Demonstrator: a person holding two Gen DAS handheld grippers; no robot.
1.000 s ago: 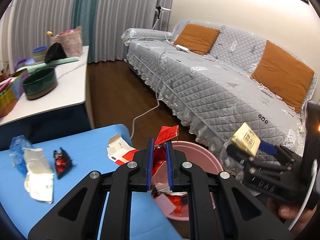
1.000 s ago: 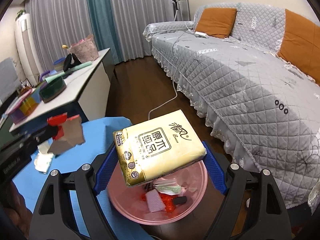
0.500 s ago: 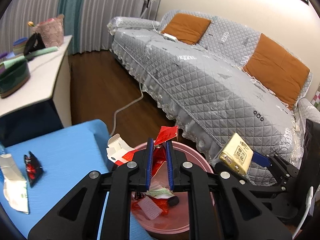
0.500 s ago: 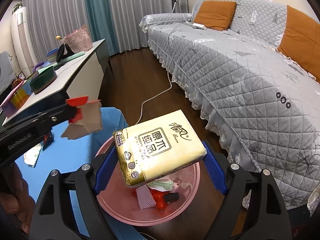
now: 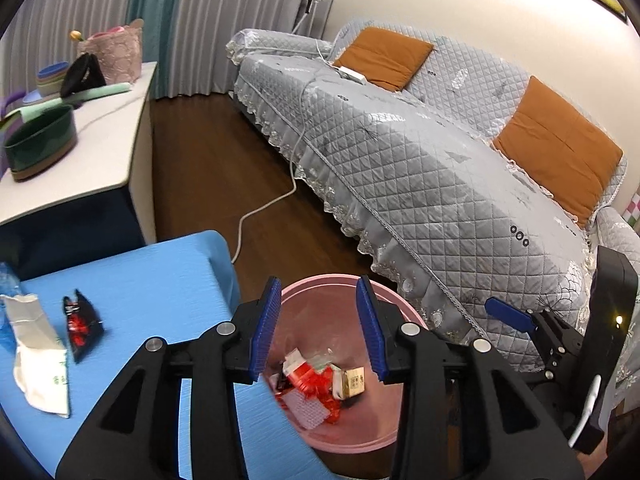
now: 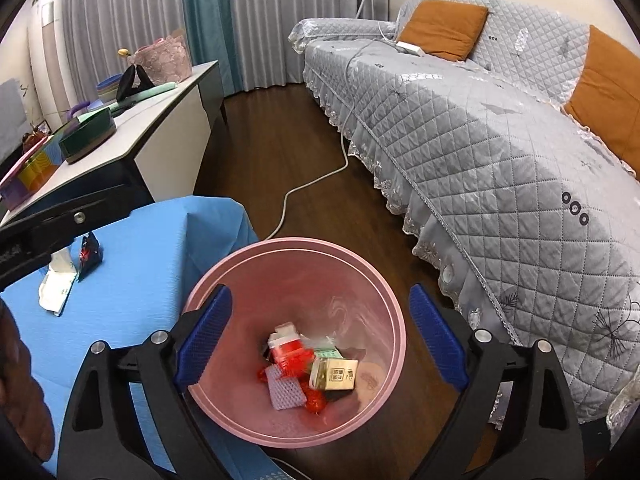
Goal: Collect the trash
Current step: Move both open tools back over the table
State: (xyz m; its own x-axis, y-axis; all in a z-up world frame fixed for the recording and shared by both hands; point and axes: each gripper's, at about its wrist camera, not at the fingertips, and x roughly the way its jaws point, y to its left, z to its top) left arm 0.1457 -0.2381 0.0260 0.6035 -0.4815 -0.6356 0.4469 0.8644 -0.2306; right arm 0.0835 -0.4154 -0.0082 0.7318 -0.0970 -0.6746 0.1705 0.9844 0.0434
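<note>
Inside the pink bin [image 6: 392, 320], red wrappers [image 6: 290, 350] lie jumbled.

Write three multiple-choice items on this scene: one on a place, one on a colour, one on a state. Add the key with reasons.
1. Where does the yellow tissue pack lie?
A. on the sofa
B. inside the bin
C. on the blue table
2. What colour is the bin?
A. pink
B. green
C. white
3. How are the right gripper jaws?
A. shut on a pack
B. shut and empty
C. apart and empty

Key: 1 B, the pack rests among wrappers at the bin's bottom. 2 A, its rim and wall are pink. 3 C, both blue pads stand wide, opening further, with nothing between.
</note>
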